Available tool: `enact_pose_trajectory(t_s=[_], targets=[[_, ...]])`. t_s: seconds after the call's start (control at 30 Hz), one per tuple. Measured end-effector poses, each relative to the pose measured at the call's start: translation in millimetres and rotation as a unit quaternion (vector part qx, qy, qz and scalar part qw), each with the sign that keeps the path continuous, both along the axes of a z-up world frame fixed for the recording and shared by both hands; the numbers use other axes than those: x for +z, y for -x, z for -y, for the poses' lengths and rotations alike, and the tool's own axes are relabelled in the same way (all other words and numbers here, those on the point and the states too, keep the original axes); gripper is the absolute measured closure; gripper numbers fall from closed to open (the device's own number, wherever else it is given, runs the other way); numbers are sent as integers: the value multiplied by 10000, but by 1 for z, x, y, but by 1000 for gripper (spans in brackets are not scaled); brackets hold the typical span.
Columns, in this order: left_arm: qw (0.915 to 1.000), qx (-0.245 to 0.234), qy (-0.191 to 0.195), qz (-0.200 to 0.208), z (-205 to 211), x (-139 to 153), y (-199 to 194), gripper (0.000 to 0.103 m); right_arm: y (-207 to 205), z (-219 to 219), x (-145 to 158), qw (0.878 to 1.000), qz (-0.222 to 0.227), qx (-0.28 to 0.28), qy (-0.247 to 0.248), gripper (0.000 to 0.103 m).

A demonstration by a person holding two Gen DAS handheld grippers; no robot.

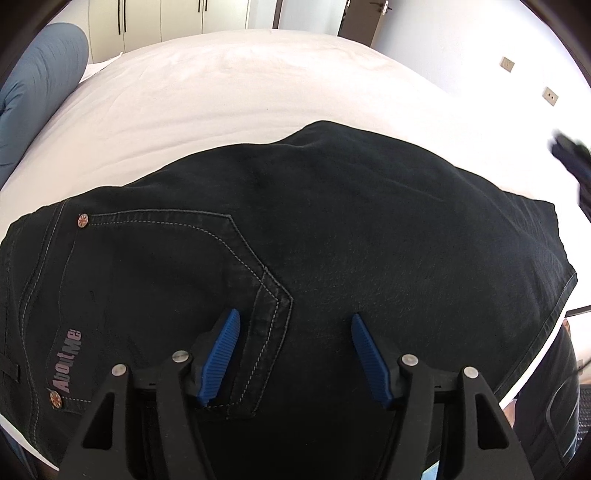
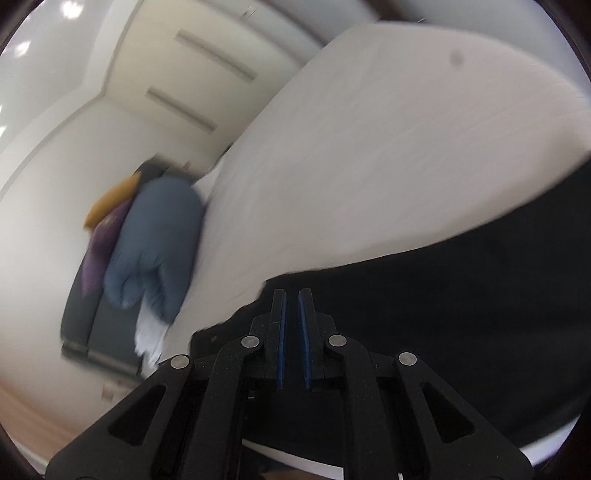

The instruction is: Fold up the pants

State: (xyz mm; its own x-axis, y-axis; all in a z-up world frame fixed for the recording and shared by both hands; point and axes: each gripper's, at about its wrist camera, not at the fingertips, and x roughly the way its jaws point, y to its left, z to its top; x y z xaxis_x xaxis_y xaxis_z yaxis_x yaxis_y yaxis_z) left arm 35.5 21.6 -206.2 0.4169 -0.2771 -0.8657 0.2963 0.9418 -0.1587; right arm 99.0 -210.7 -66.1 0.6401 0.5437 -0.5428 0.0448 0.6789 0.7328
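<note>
Black jeans (image 1: 332,221) lie flat on the white bed (image 1: 240,85), folded into a broad block. The waistband and a stitched back pocket with an "AboutMe" label (image 1: 68,360) are at the left. My left gripper (image 1: 294,314) hovers over the near part of the jeans, pointing steeply down. Its blue pads (image 1: 221,354) stand wide apart, open, gripping nothing. In the blurred right wrist view, my right gripper (image 2: 292,292) is over the edge of the jeans (image 2: 443,314). Its jaws are drawn together to a thin slit, with nothing between them.
A blue pillow (image 1: 40,81) lies at the bed's far left, seen with purple and yellow cushions (image 2: 107,221) in the right wrist view. Cupboard doors (image 1: 166,18) stand behind the bed. White sheet (image 2: 369,147) stretches beyond the jeans. A blurred dark shape (image 1: 570,158) crosses the right edge.
</note>
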Motion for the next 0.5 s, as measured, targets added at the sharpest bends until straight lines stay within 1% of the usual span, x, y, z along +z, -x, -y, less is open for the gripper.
enact_pose_trajectory(t_s=[0.03,0.07,0.13,0.17,0.2,0.27,0.3,0.33,0.37,0.4,0.43,0.47,0.5], targets=[[10000,34,60,12,-3,-1,0,39,-27,-36,-6,9986,-67,508,-160,95],[9999,61,111,23,-6,-2,1,39,-52,-71,-14,9953,-143,941,-173,95],[9995,143,263,31,-13,-4,3,39,-90,-118,-33,9905,-298,1339,28,95],[9993,175,332,25,-19,-4,0,39,-112,-140,-53,9861,-574,1549,-189,95],[9990,204,404,19,-20,1,-1,39,-125,-151,-71,9846,-806,1526,-291,95],[9984,212,526,10,-27,0,-1,39,-146,-162,-107,9805,-1240,1474,-378,95],[9982,208,569,1,-30,-1,-1,39,-158,-159,-127,9807,-1429,1308,-249,95],[9980,192,602,-16,-33,-2,-1,39,-172,-152,-153,9812,-1552,1140,-116,103],[9980,174,614,-17,-37,-2,-1,39,-177,-143,-167,9816,-1594,984,-375,103],[9980,149,613,-14,-39,-3,-1,39,-179,-129,-176,9825,-1523,763,-757,103],[9981,124,599,-5,-41,-4,-1,39,-178,-114,-179,9856,-1432,479,-762,103],[9982,114,584,5,-42,-4,0,39,-169,-98,-175,9885,-1305,249,-727,103],[9983,113,567,13,-42,-4,-1,39,-170,-88,-174,9902,-1224,49,-675,103]])
